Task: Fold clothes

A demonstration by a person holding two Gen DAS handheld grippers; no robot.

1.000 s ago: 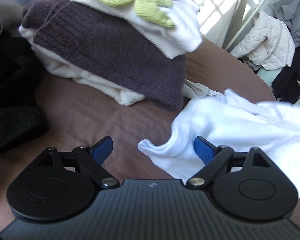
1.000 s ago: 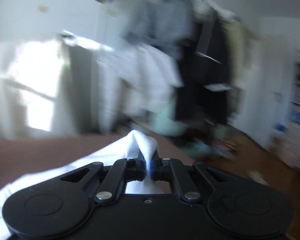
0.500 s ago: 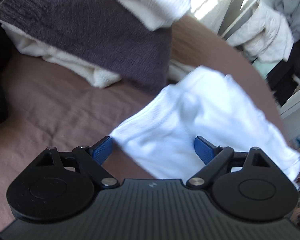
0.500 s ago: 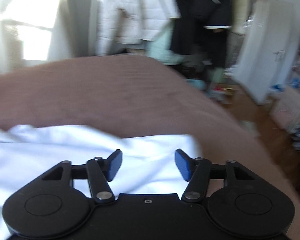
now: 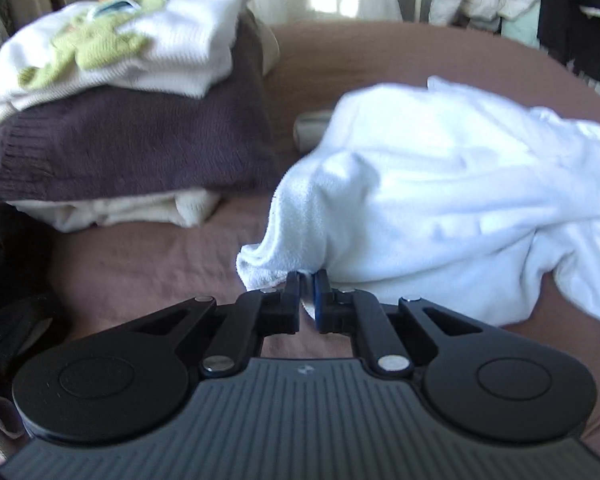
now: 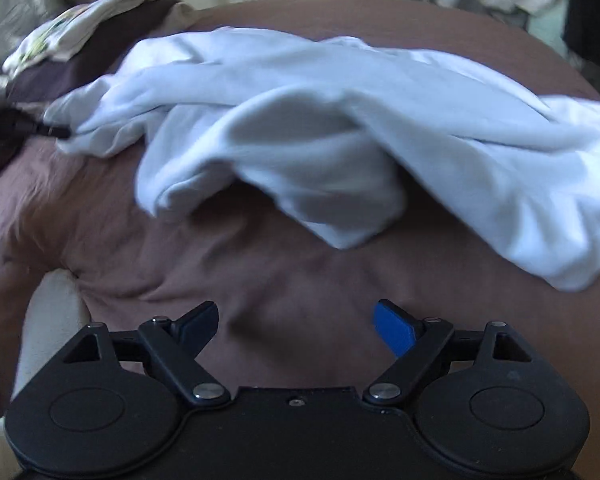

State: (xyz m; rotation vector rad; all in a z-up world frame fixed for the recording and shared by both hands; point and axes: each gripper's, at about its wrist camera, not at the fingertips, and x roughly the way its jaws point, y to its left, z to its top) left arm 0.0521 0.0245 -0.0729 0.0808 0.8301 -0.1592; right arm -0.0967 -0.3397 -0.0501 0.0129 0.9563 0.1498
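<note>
White garment (image 5: 440, 184) edge pinched in left hand-held gripper (image 5: 308, 284)

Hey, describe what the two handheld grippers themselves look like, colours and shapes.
The left gripper and right gripper match: black linkage arms with silver pivot pins, two round black discs at the base, blue fingertip pads. The left body is ribbed dark grey. No cables or sleeves are visible.

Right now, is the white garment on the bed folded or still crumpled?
Crumpled, not folded. The white garment lies bunched in loose ridges on the brown bedspread, one edge pinched in the left gripper.
</note>
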